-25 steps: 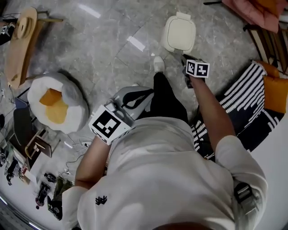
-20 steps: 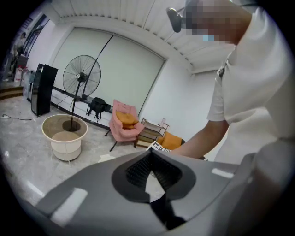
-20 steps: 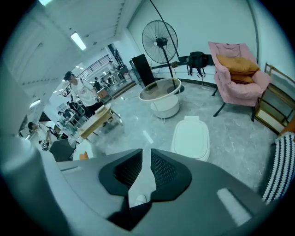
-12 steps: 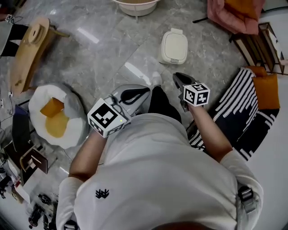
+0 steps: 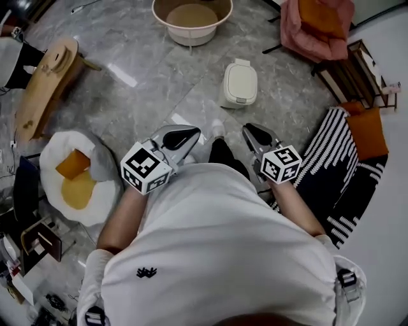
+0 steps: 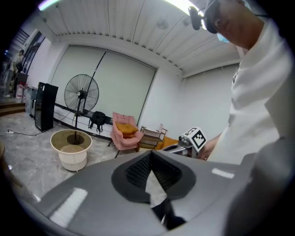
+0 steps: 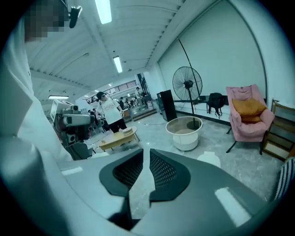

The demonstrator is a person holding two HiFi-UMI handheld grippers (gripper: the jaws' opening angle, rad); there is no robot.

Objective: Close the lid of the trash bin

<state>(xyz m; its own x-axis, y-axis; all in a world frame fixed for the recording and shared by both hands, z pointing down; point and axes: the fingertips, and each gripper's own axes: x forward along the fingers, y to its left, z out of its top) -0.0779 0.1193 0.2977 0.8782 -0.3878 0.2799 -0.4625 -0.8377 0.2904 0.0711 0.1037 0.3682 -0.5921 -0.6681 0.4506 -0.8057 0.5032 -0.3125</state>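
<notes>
The right gripper (image 5: pixel 254 132), which a second ago was stretched out beside the trash bin (image 5: pixel 240 83), has been drawn back against the body and is now held level with the left gripper (image 5: pixel 191 134), both well apart from the bin. The head has been raised as well, so that the bin is seen further off on the grey floor, between the person's feet and the round tub (image 5: pixel 191 19), with the pink armchair (image 5: pixel 315 25) off to its right. The bin's lid (image 5: pixel 241 80) is seen lying down flat on the body, though the bin is small in the head view and it cannot be confirmed that the lid is fully seated. In the gripper views both pairs of jaws are brought together, the left meeting at the tips and the right with only a thin slit left, and nothing is held in either. The closing is judged to be done and the grippers withdrawn.
</notes>
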